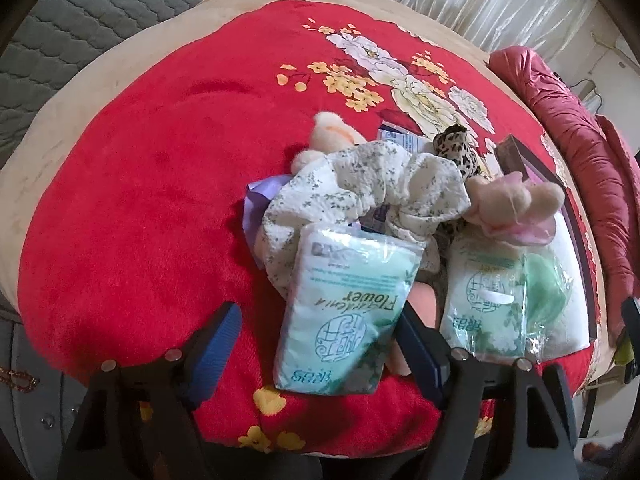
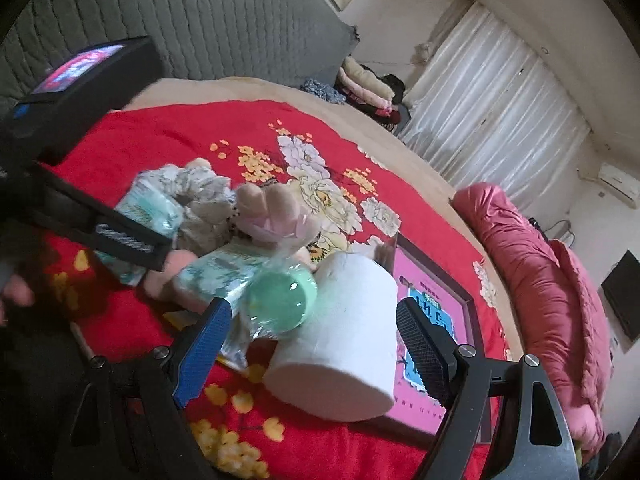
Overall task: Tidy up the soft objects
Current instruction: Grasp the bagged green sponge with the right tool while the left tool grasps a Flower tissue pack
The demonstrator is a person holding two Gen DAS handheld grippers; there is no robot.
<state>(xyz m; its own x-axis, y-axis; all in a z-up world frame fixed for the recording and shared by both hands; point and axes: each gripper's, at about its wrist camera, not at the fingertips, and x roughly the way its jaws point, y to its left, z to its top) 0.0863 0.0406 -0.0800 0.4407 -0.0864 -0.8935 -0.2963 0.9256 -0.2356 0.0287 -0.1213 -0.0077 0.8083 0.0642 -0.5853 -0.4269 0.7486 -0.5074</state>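
Left gripper [image 1: 320, 344], jaws wide, straddles the tissue pack [image 1: 344, 312] (prob. for pickup); right gripper [image 2: 314, 344], jaws wide too, brackets the paper roll [image 2: 340, 340].

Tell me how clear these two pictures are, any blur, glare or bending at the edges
Left wrist view: mostly sharp, the print on the tissue pack is readable; strong fisheye bending curves the red blanket; dark corners. Right wrist view: softer, the green ball in shiny plastic and the left gripper look smeared; the curtain is bright and washed out.
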